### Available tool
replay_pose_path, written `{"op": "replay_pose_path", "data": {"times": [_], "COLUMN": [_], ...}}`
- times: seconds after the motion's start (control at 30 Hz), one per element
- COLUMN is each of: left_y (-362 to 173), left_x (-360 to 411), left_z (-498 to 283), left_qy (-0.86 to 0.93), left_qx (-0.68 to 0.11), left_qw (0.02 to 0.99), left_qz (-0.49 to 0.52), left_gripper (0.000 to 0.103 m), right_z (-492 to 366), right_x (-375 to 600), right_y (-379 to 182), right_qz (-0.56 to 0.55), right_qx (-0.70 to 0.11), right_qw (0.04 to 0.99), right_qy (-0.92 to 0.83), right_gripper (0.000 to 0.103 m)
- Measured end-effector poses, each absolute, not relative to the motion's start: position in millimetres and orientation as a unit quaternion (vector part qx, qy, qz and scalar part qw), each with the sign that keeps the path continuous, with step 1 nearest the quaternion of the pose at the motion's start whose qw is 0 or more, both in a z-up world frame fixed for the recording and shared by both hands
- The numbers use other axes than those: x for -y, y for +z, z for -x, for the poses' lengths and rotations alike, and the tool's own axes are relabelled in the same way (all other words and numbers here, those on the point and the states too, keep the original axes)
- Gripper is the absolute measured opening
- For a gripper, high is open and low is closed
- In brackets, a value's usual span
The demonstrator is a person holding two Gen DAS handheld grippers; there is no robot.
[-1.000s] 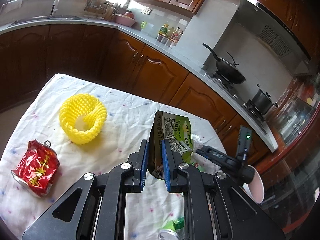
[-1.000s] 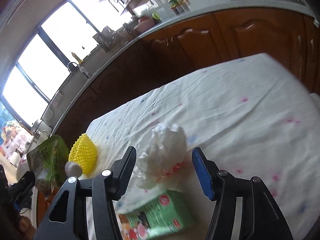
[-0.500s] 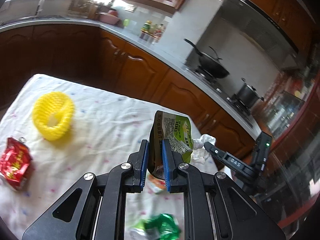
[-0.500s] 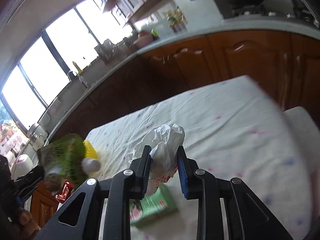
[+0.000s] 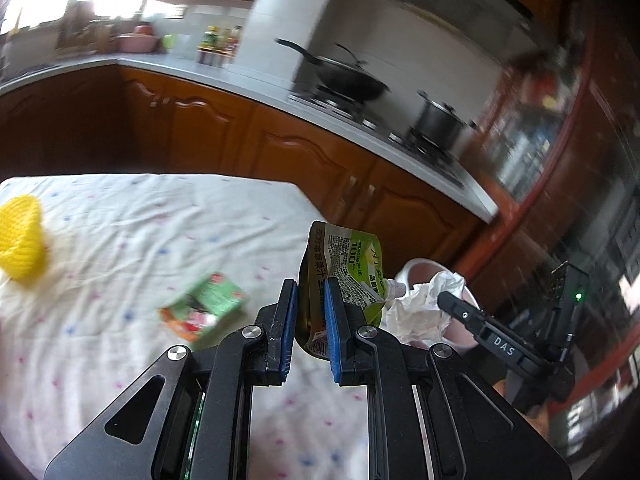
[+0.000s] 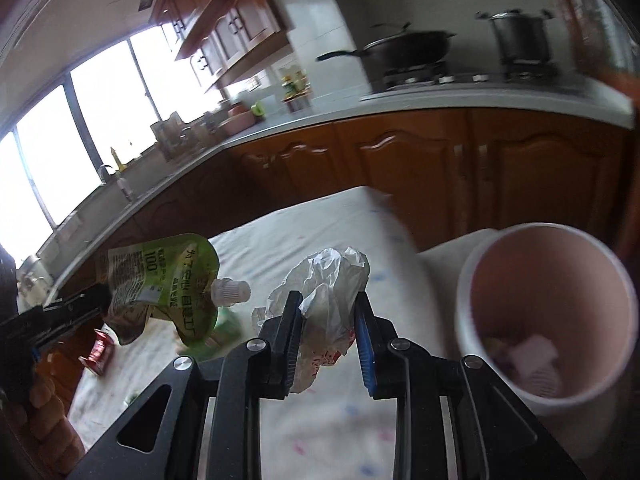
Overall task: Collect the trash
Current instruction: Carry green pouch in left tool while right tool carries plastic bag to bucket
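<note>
Two grippers are working this desk at once, each one carrying a bit of trash. Going left to right in the left wrist view: a yellow net [image 5: 18, 236] is sitting at the far left edge of the white cloth [image 5: 132, 232], looking blurry. A green carton [image 5: 204, 310] is lying flat on the cloth, nearer the middle, well apart from the net. The left gripper [image 5: 309, 320] is pinching a green pouch [image 5: 344, 272] with its jaws clenched on the lower part, so the pouch is standing up above the blue pads with its white cap [image 5: 396, 289] pointing right. Just beside the cap, a crumpled white bag [image 5: 420, 304] is hanging in the right gripper [image 5: 448, 300], which is coming in from the right side, in front of a pink bin [image 5: 416, 266].

Same order in the right wrist view: a hand [image 6: 44, 412] is gripping the left tool at the far left, and the pouch [image 6: 160, 276] is hanging off it above the desk, cap [image 6: 230, 291] pointing right again. Under it, something red [image 6: 98, 354] is lying on the cloth, too blurry to tell what. In the middle the right gripper [image 6: 330, 340] is grasping the bag [image 6: 328, 292], jaws squeezed in on it from both sides, and the bag is bunching up above the pads. To the right, the bin [image 6: 472, 280] is standing just past the desk edge, with some scraps sitting at its bottom. The bag is near its rim but not over it.

A wok [image 6: 404, 50] and a pot [image 6: 520, 38] are sitting on the stove behind.
</note>
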State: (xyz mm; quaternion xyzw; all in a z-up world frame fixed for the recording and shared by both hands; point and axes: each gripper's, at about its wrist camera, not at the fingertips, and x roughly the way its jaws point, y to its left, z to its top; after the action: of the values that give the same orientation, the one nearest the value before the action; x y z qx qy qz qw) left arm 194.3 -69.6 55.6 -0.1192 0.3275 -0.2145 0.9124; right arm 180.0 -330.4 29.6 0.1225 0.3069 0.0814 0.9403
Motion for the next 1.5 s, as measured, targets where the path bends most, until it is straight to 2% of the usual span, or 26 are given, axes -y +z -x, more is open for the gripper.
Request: {"op": "replay_pose_path", "data": {"times": [0.77, 1.5], "left_y": [62.8, 31.1], "left_x": [220.0, 316.5], "left_z": [-206.9, -253.2], "left_qy": [-0.303, -0.321], "left_qx": [-0.353, -0.412], "left_qw": [0.885, 0.850], "left_qz": [0.016, -0.063], "left_gripper": [0.012, 0.013], "right_z": [-121.5, -169.1], "right_x": [458.1, 495.7], "right_y": [34.4, 17.9], "right_qz": [-0.153, -0.149], "right_qx": [-0.281, -0.348], "right_qw": [0.946, 0.924], "right_qy": [-0.039, -0.048], "right_gripper": [0.026, 0.026]}}
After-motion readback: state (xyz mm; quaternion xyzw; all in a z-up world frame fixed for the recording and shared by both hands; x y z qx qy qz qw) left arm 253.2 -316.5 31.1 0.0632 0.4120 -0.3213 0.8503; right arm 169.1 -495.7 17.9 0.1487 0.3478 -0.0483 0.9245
